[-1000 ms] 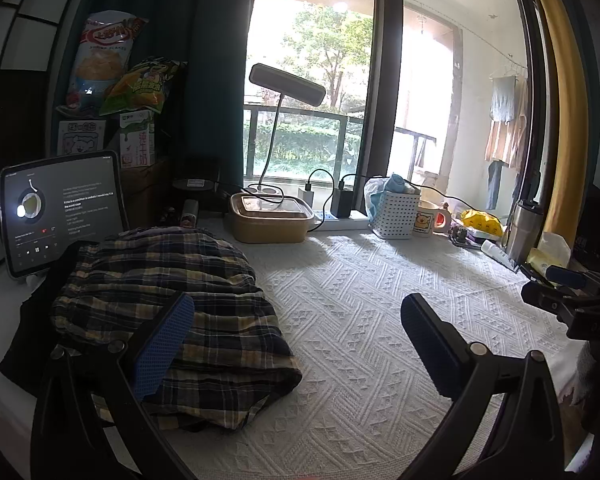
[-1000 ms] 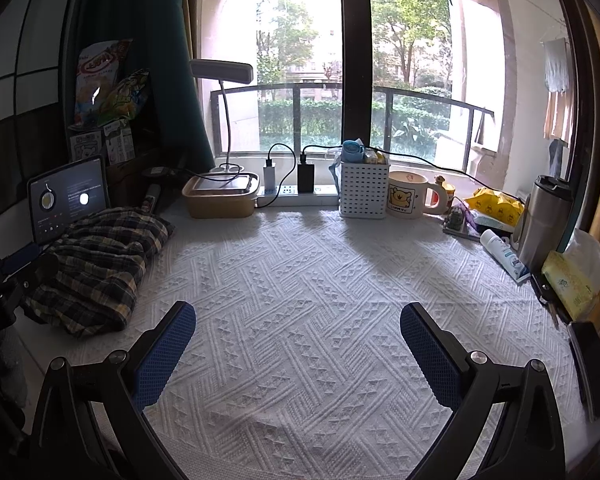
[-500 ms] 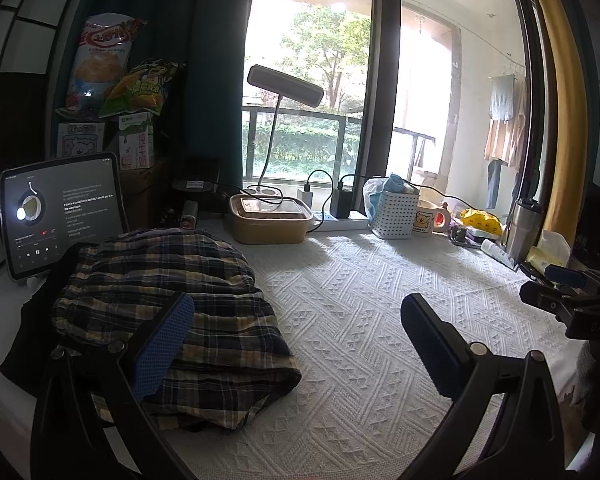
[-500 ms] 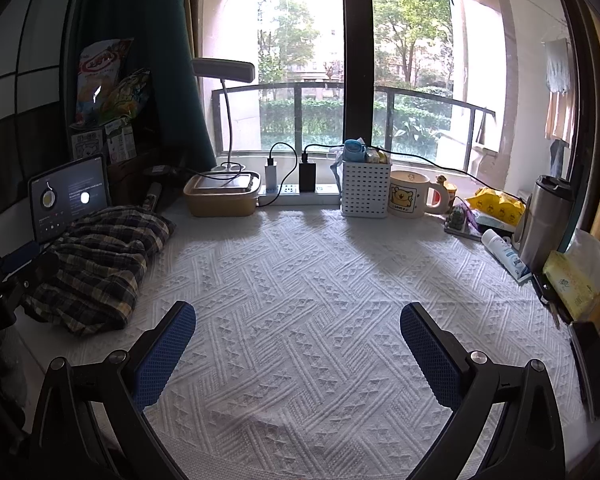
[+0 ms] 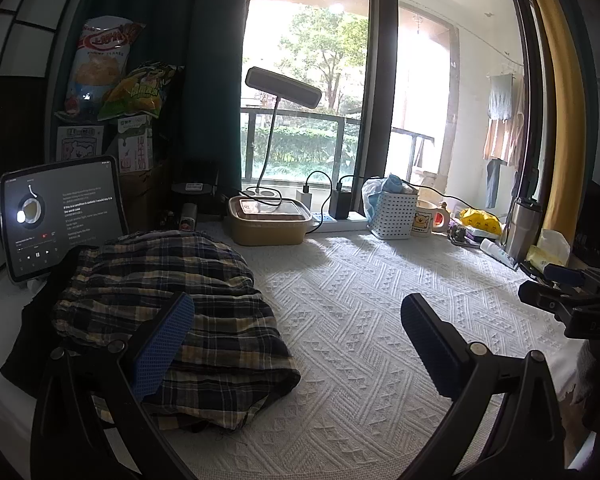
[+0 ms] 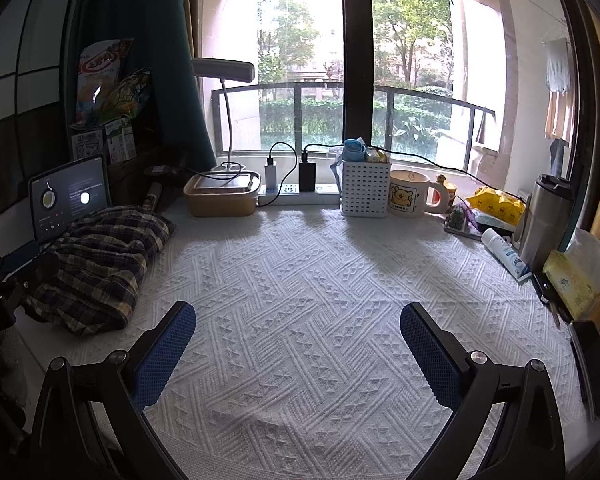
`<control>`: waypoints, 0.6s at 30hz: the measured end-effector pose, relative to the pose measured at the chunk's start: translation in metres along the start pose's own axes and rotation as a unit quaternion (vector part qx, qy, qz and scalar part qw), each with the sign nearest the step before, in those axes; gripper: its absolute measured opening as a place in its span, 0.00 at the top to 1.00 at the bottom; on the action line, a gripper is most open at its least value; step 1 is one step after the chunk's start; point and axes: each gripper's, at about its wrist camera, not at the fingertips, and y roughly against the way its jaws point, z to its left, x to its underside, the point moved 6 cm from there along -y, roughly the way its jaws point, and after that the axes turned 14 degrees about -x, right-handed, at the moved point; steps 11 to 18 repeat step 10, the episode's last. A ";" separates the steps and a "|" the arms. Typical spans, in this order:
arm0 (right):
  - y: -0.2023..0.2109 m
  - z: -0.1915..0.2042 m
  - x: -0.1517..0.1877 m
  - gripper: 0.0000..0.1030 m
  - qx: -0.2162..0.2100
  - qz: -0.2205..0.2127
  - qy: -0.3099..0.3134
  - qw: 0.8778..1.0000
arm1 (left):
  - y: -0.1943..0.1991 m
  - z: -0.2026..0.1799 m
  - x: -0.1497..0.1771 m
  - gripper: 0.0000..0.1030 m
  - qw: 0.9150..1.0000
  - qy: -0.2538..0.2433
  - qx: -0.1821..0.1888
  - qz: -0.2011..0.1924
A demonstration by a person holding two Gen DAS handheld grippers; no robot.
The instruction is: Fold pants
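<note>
1. At the far left of both views, a lit tablet (image 5: 62, 216) stands propped at the back edge of the white textured cloth (image 5: 380, 312).
2. Just in front of it, at left centre, the plaid pants (image 5: 172, 300) lie in a loose bundle on the cloth, touching neither gripper.
3. Low in the left wrist view, the left gripper (image 5: 296, 344) has its fingers spread wide and released, with its left blue pad (image 5: 162, 346) overlapping the pants in the frame.
4. Low in the right wrist view, the right gripper (image 6: 298, 354) is likewise spread and grasps nothing, over bare cloth.
5. Along the window sit a tan box (image 6: 220, 196), a white basket (image 6: 365, 188) and a bear mug (image 6: 410, 198).
6. At far right stands a steel tumbler (image 6: 546, 224).
</note>
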 end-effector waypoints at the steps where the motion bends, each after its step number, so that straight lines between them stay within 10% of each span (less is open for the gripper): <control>1: 0.000 0.000 0.000 0.00 0.000 0.000 0.000 1.000 | 0.000 0.000 0.000 0.01 1.000 -0.001 0.000 -0.001; 18: -0.001 0.001 0.000 0.00 -0.001 0.001 0.000 1.000 | 0.002 0.001 0.000 0.01 1.000 0.000 -0.001 -0.006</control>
